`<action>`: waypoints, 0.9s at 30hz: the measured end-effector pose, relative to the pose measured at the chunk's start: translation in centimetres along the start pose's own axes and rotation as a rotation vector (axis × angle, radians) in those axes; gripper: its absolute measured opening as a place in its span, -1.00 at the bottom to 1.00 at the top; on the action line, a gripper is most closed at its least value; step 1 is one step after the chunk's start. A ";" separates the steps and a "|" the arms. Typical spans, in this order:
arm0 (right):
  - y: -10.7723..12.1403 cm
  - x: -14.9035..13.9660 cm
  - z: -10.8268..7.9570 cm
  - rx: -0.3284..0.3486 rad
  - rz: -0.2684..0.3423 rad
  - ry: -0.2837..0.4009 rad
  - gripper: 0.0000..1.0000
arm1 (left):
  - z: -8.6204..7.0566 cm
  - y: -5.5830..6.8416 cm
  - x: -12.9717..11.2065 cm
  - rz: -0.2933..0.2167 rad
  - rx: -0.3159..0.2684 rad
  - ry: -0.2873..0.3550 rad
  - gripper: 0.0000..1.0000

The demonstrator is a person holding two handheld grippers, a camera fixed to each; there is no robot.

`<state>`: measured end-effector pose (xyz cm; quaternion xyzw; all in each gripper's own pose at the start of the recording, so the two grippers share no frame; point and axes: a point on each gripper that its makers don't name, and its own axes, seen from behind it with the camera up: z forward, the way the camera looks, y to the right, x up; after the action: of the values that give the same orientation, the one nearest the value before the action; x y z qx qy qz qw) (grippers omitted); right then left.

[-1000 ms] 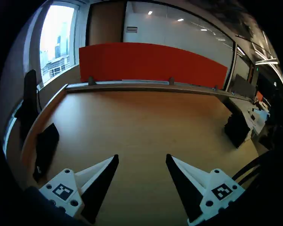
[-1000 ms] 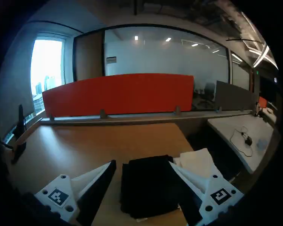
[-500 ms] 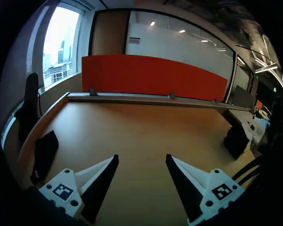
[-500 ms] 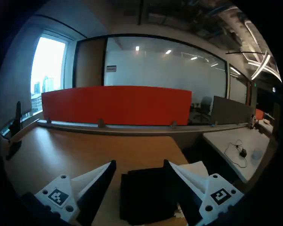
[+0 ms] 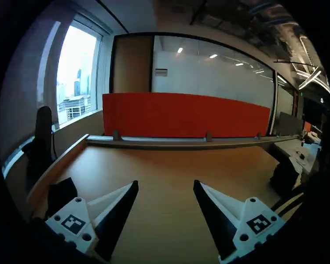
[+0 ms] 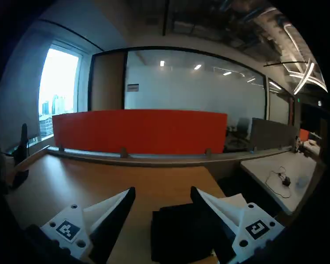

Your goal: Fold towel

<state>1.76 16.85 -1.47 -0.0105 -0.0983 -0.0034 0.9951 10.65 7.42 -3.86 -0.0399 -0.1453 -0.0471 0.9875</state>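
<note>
Above the wooden desk [image 5: 165, 163] we hold both tools level, looking along the bare top toward the red partition [image 5: 187, 114] at its far edge. Our left gripper [image 5: 165, 182] has its fingers spread wide with nothing between them, and beneath it lies only plain wood. We judge that this open middle of the desk is kept free as the place to spread and fold a towel. Our right gripper [image 6: 162, 189] is likewise spread and holds nothing. Low in the right gripper view, the black folded towels [image 6: 178, 229] lie on the near right end of the desk, partly behind the right finger, with a white cloth [image 6: 235, 200] just beside them on the side toward the desk's edge. That pile sits at the right end, we think, so that the right hand can draw from it without crossing the work area. In the left gripper view the same dark pile shows at the far right of the desk [image 5: 284, 176], well apart from the left fingers. A dark bundle [image 5: 61, 193] lies near the left edge, close to the window [image 5: 75, 88]. It may be finished work laid aside, though we cannot tell what it is. No towel is gripped or spread out yet, so by our reckoning the folding has not begun, and the next move calls for lowering the right fingers onto the pile.
</note>
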 end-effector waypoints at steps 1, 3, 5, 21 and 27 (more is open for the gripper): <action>-0.2 0.1 0.0 0.002 0.000 0.002 0.93 | 0.1 -0.2 0.4 -0.004 0.006 0.014 0.85; -0.8 0.3 -0.1 0.008 0.000 0.007 0.93 | 0.3 -0.8 1.3 -0.011 0.019 0.043 0.85; -1.3 0.6 -0.1 0.014 0.002 0.011 0.93 | 0.4 -1.3 2.0 -0.015 0.030 0.069 0.85; -7.7 3.0 0.4 0.065 0.006 0.059 0.93 | 1.3 -3.6 5.2 -0.011 0.053 0.156 0.86; -10.3 4.2 0.8 0.075 0.004 0.081 0.93 | 1.5 -4.0 5.9 -0.009 0.048 0.171 0.86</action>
<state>5.64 6.60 0.37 0.0270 -0.0578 0.0021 0.9980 15.43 3.13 -0.48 -0.0113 -0.0616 -0.0511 0.9967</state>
